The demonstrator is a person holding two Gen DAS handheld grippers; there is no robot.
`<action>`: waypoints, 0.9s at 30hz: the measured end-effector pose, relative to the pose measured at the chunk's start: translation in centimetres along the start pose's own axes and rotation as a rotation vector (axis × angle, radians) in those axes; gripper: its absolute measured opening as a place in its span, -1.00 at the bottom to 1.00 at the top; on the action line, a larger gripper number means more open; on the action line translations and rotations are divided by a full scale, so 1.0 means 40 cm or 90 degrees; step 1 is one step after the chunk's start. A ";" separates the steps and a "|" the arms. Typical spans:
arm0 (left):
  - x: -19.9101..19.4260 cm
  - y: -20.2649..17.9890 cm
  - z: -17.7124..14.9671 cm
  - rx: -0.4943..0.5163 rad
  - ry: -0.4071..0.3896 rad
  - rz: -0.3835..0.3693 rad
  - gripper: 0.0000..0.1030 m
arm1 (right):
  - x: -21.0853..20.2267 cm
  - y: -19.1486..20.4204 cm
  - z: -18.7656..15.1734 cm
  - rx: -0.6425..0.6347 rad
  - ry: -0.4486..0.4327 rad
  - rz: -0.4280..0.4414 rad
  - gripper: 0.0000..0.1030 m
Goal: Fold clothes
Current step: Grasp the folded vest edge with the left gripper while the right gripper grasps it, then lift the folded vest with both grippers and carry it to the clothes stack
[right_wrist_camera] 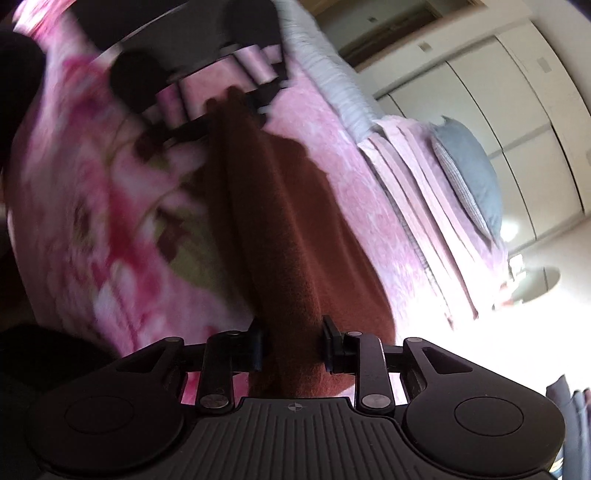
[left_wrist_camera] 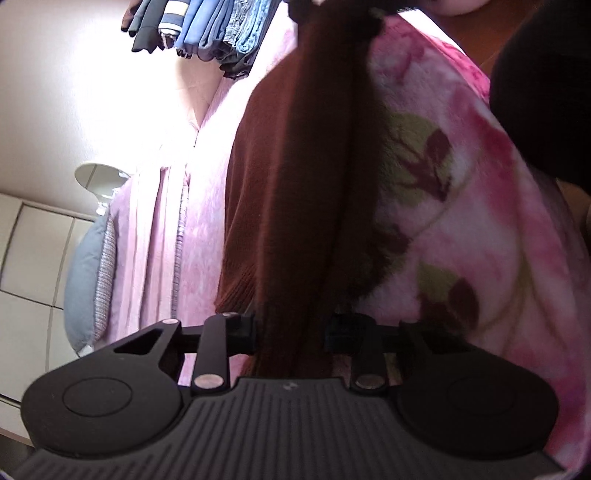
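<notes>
Both grippers are holding one brown garment point(left_wrist_camera: 295, 192) over a bed point(left_wrist_camera: 207, 221), and the fold looks only partly made. The left gripper point(left_wrist_camera: 291, 334) is pinching a thick bunch of the knit, its fingers standing narrow with the cloth filling the gap between them and running forward from them in a long ridge. The right gripper point(right_wrist_camera: 293, 349) is gripping the other end of the same ridge, its fingers likewise narrow and closed on the fabric; in its view the far end of the ridge is reaching the left gripper's fingers point(right_wrist_camera: 258, 96). The right wrist picture is smeared, so how firmly those pads are biting is hard to judge, though the cloth is plainly wedged between them. To one side of the ridge the rest of the garment is lying flat on the pink sheet point(right_wrist_camera: 340, 155); to the other side a flowered blanket point(left_wrist_camera: 461, 221) is showing. A stack of folded clothes point(left_wrist_camera: 207, 29) is sitting well ahead of the left fingers at the far end of the bed, so several pieces seem done already. What is left for this one, as I read it, is laying the lifted fold down, squaring it, and adding it to the stack.
</notes>
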State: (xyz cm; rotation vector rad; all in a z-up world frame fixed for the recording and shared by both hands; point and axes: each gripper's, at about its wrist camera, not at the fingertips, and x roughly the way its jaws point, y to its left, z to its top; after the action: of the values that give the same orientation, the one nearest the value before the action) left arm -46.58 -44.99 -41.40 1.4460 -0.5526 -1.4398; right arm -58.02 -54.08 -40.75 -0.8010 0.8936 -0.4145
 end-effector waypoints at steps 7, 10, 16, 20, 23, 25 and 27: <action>-0.008 0.002 -0.009 -0.013 0.005 -0.016 -0.52 | 0.036 0.047 -0.009 -0.065 0.009 -0.010 -0.25; -0.013 0.001 -0.005 -0.010 0.008 -0.020 -0.54 | 0.039 0.030 -0.007 -0.052 0.019 0.005 -0.27; -0.026 0.012 0.005 -0.003 0.017 -0.022 -0.57 | 0.043 -0.028 0.015 -0.014 0.042 0.036 -0.49; -0.041 0.022 0.012 -0.003 0.022 -0.021 -0.57 | 0.023 -0.050 0.034 -0.017 0.050 0.038 -0.49; -0.054 0.029 0.018 -0.006 0.024 -0.022 -0.57 | 0.008 -0.067 0.047 -0.018 0.054 0.041 -0.49; -0.066 0.034 0.021 -0.008 0.025 -0.023 -0.57 | -0.004 -0.074 0.053 -0.018 0.057 0.044 -0.49; -0.080 0.036 0.024 -0.007 0.025 -0.021 -0.57 | -0.020 -0.073 0.053 -0.017 0.059 0.046 -0.49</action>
State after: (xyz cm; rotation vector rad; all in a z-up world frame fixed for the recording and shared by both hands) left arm -47.66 -43.17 -38.44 1.4783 -0.4975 -1.4343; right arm -56.73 -54.51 -37.31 -0.7767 1.0128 -0.3788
